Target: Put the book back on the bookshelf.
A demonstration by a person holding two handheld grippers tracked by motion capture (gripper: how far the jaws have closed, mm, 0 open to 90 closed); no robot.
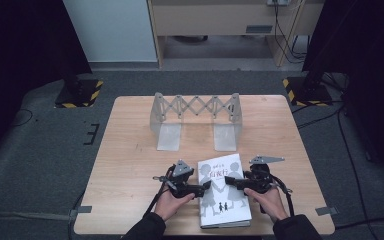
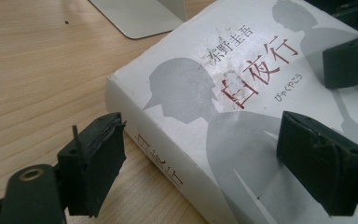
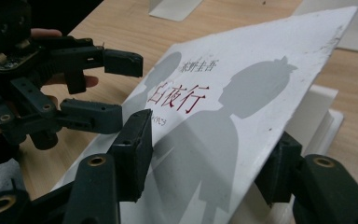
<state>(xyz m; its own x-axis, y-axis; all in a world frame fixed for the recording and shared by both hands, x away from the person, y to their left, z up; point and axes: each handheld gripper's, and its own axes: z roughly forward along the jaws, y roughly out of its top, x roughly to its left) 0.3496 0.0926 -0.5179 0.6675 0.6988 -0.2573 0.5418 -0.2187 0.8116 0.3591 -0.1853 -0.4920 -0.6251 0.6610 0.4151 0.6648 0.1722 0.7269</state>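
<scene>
While lying flat near the front edge of the wooden table (image 1: 130,145), the white book (image 1: 223,192) is showing grey silhouettes of two figures and red Japanese title characters. Its front cover (image 3: 242,116) is lifting away from the pages. The right gripper (image 3: 209,163) is straddling that raised cover, though whether its pads are pressing is hard to judge. The left gripper (image 2: 200,163) is standing open astride the spine. Behind, a metal extendable bookend (image 1: 196,117) is standing; the book's near end is running out of both gripper views.
</scene>
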